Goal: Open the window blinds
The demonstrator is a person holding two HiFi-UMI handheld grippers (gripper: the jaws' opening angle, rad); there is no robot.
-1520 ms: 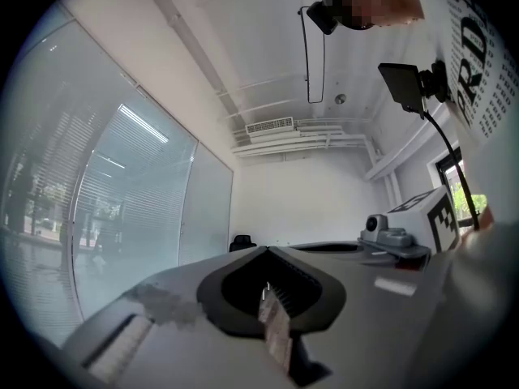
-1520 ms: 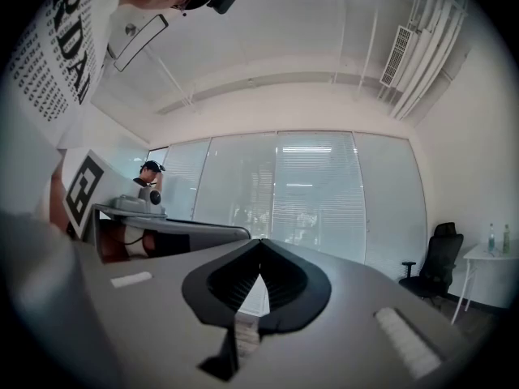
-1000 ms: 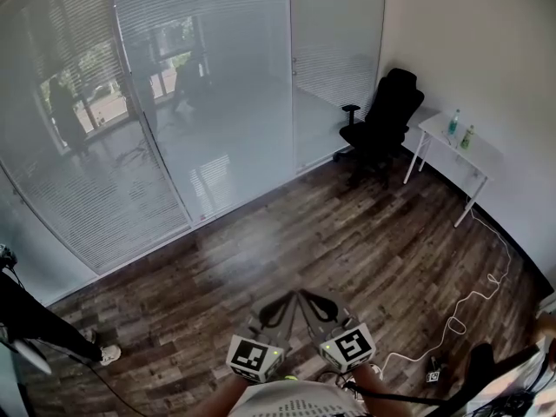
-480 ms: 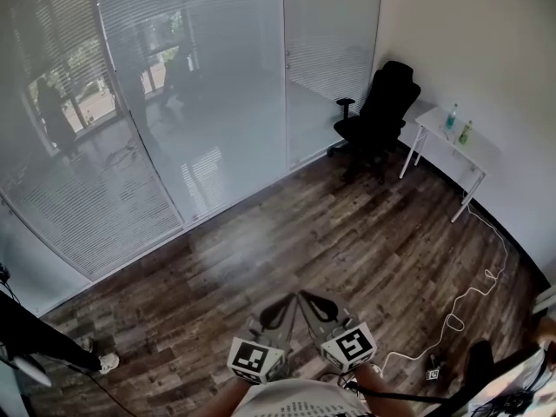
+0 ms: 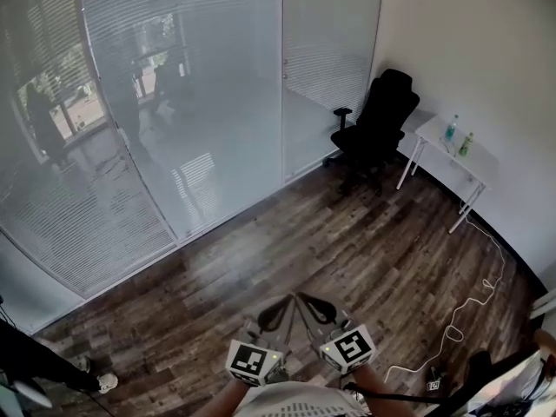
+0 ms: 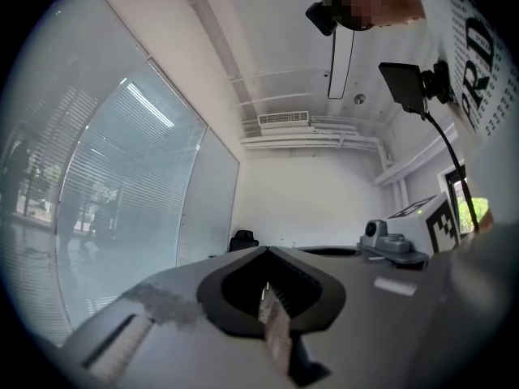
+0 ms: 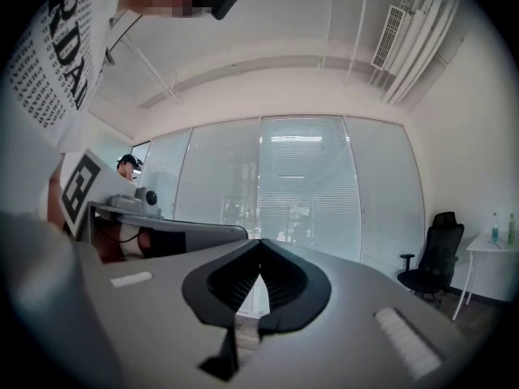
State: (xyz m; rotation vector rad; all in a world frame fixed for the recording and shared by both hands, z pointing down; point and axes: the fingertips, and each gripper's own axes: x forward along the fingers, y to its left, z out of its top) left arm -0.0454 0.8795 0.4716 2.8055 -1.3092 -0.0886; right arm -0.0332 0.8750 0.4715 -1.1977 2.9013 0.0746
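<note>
2 clenched, empty grippers: left gripper and right gripper, both well apart from the blinds.

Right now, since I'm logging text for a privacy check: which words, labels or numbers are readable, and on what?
"RD": large letters, cut off, on the person's shirt, left gripper view.
"RDA": same shirt, right gripper view; its fine print is unreadable.
Bottles: labels too small to read.
Marker cubes: patterns only, no words.

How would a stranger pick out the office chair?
Follow the blind-covered glass wall to its right end, by the white wall. There stands the office chair, left of a small white table holding two bottles: the only black, high-backed seat.
</note>
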